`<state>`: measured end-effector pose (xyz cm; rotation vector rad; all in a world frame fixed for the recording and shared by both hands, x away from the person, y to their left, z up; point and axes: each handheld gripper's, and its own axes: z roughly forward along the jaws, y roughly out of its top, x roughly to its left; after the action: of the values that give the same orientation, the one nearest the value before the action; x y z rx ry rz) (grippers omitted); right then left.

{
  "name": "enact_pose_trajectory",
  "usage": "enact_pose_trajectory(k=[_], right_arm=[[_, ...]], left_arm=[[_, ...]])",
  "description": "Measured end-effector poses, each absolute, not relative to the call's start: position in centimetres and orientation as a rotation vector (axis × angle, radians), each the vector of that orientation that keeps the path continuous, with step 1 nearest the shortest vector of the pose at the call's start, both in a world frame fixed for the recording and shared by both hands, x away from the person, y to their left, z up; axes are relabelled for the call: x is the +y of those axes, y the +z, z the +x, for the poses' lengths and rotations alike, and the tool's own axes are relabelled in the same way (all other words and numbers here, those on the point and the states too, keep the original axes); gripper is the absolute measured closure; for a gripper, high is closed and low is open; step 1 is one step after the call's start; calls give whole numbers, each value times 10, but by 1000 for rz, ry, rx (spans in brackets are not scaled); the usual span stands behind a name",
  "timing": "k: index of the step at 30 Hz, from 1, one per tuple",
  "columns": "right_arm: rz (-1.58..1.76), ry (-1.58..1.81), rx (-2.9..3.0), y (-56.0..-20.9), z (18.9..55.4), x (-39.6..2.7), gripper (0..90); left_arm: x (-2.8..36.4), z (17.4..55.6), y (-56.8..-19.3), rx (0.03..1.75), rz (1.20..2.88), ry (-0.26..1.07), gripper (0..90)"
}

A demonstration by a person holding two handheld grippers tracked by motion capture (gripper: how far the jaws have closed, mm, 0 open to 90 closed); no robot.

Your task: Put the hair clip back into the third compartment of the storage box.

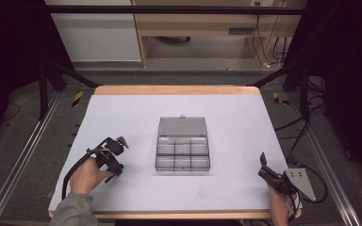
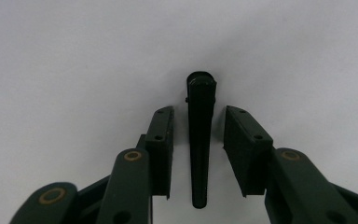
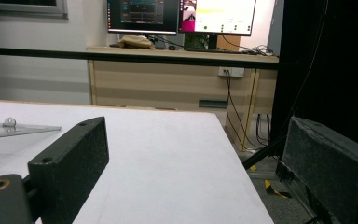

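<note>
On the worktop's (image 1: pixel 136 108) near left, the left tool (image 2: pixel 198 128) straddled a dark tapered peg (image 2: pixel 200 140), narrowed but not gripping. Next: close squarely. The right tool (image 3: pixel 191 163) stood wide, empty.

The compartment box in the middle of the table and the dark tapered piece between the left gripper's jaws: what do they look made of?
The compartment box looks like clear, smoky-tinted rigid plastic: the dividers and the pale table show through its walls and its opened lid. The tapered piece looks like black moulded plastic or rubber with a dull sheen; which one is unclear. It lies between the left gripper pads, untouched.
</note>
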<state>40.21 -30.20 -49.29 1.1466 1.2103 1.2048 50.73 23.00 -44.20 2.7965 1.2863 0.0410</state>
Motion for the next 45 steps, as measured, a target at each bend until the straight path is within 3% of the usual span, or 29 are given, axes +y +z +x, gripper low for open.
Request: enact_pose_trajectory(k=[18,45], right_arm=[[1151,1208,1207,-493,402,-302,72],[1150,1207,1209,-493,402,-302,74]], left_arm=[[225,510,-442,1297,2828,46,768],[226,508,-442,1280,2822,62,777]])
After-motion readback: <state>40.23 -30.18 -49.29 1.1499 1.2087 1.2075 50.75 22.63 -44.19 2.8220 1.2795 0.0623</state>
